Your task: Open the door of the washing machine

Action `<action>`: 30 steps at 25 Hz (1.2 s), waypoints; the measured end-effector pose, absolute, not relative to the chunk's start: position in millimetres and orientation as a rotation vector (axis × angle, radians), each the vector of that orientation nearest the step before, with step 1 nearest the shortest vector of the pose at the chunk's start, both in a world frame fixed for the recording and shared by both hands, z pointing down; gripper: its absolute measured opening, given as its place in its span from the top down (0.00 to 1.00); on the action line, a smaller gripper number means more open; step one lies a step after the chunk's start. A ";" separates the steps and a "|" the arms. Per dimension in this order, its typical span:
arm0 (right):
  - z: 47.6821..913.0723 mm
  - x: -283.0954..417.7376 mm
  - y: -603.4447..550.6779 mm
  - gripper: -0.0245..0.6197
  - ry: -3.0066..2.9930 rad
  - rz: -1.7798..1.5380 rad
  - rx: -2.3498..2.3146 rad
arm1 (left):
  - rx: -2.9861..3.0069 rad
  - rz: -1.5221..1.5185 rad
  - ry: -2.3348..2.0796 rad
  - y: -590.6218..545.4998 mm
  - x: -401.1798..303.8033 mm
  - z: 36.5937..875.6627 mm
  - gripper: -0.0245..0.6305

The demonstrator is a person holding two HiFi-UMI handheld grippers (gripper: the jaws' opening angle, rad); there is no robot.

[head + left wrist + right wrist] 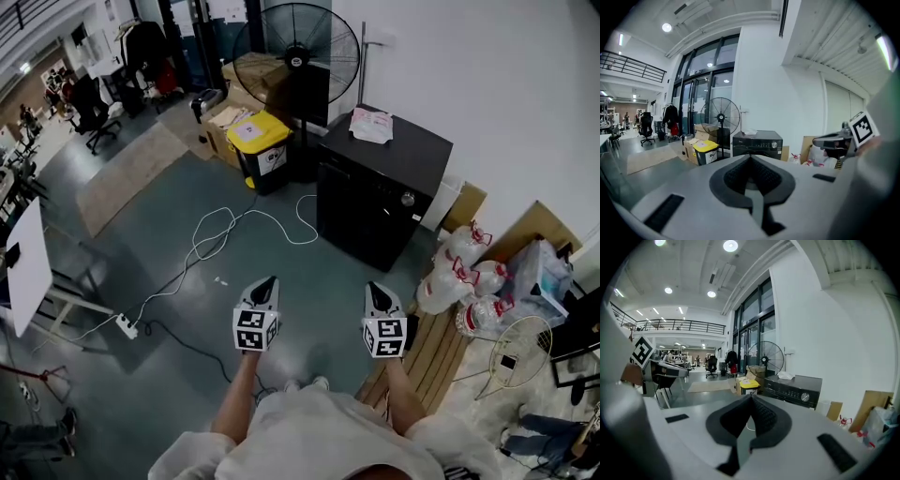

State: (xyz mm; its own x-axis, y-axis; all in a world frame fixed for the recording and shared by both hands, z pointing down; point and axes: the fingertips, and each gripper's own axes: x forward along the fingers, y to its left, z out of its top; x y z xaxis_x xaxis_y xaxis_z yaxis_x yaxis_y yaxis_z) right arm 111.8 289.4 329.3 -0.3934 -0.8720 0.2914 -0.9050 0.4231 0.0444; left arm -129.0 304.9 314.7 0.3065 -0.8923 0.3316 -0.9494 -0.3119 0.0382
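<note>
The black washing machine stands against the white wall, its door closed, a silver knob on its front panel and a white packet on its top. It also shows in the left gripper view, washing machine, and in the right gripper view, washing machine. Both grippers are held over the grey floor, well short of the machine and apart from it. My left gripper has its jaws together with nothing between them. My right gripper is likewise shut and empty.
A yellow-lidded bin and a large standing fan stand left of the machine. White and black cables with a power strip trail across the floor. Tied plastic bags and a wooden pallet lie at the right.
</note>
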 end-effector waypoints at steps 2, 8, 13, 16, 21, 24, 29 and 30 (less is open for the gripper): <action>330.4 115.3 285.8 0.96 -2.413 0.166 1.535 | 2.343 0.369 -1.693 302.9 -124.7 316.2 0.95; 337.9 123.1 273.9 0.96 -2.421 0.161 1.503 | 2.335 0.379 -1.707 294.4 -112.4 321.9 0.95; 344.3 122.6 262.2 0.96 -2.424 0.177 1.499 | 2.335 0.387 -1.707 282.0 -110.8 323.4 0.95; 346.9 121.0 250.7 0.96 -2.424 0.175 1.497 | 2.332 0.383 -1.707 270.6 -112.0 326.1 0.95; 351.9 119.1 220.5 0.96 -2.410 0.176 1.494 | 2.328 0.379 -1.689 238.5 -112.5 335.5 0.95; 357.4 116.6 198.0 0.96 -2.400 0.177 1.500 | 2.330 0.379 -1.670 213.5 -113.7 343.5 0.95; 357.9 109.0 147.1 0.96 -2.379 0.177 1.513 | 2.346 0.373 -1.643 158.1 -119.5 345.1 0.95; 356.3 107.1 135.5 0.96 -2.375 0.177 1.519 | 2.350 0.372 -1.637 146.0 -121.5 343.9 0.95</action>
State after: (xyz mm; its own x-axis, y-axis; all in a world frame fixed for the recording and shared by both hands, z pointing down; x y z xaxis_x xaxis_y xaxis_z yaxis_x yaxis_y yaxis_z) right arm 107.1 135.5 356.3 -0.3863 -0.8622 0.3278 -0.9012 0.4285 0.0648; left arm -121.5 146.0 343.9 0.3349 -0.8755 0.3483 -0.9400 -0.3357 0.0601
